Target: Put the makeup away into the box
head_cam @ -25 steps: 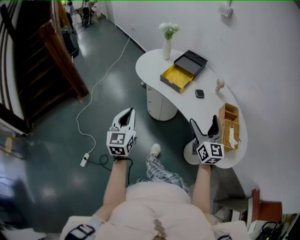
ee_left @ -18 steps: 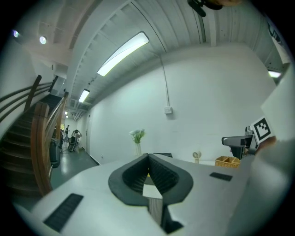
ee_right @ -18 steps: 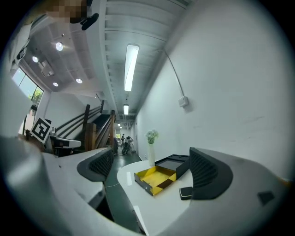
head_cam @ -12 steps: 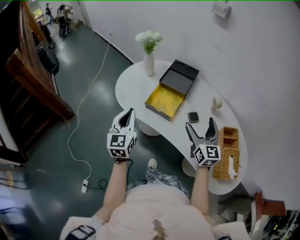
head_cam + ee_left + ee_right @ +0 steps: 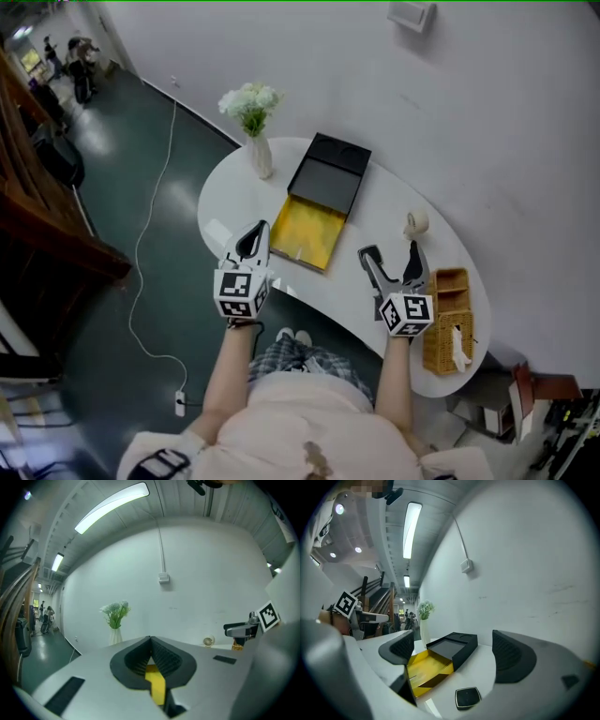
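Right tool (image 5: 388,251) spread wide, compact (image 5: 468,698) just ahead.

We close in on white table (image 5: 386,208): second ago it sat far up right of view, now fills centre. Box (image 5: 323,192), then well ahead of both grippers, now lies just beyond and between them. Left gripper (image 5: 259,232), earlier over dark green floor (image 5: 141,216), now reaches over table's near edge beside yellow tray (image 5: 309,236) of box. Right gripper (image 5: 389,250), earlier at table's near end, now hangs above tabletop. Wicker basket (image 5: 448,323) slips from beside its jaw tips to beside its cube.
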